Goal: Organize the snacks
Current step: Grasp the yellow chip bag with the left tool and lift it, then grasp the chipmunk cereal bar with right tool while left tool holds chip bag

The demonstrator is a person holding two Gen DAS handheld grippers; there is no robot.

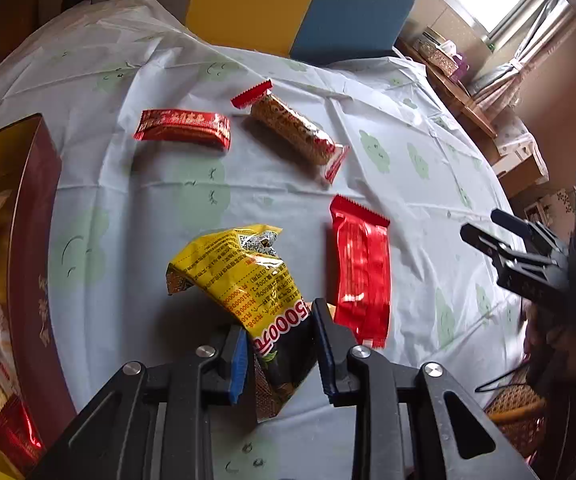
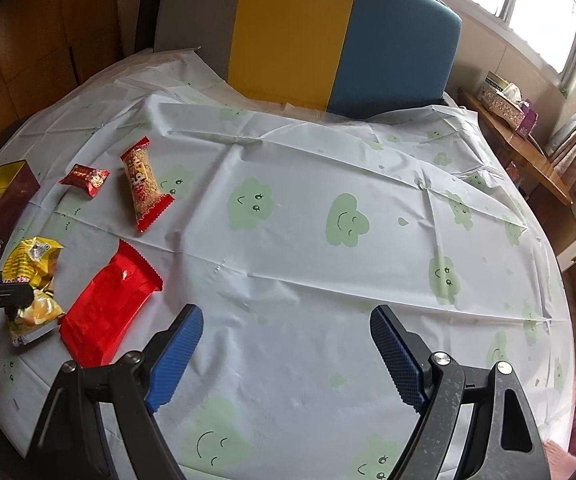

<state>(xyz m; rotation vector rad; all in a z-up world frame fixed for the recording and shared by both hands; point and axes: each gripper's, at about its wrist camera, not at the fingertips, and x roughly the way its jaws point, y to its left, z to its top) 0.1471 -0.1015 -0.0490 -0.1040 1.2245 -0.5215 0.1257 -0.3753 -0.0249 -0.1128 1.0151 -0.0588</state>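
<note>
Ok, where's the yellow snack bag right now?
The yellow snack bag is pinched in the left gripper, low in the left wrist view, between the dark red box on its left and the flat red packet on its right.

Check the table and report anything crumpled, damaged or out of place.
The yellow snack bag in the left gripper is crumpled and twisted at its top. Three packets lie loose at mixed angles outside the box. Nothing looks spilled or torn.
</note>
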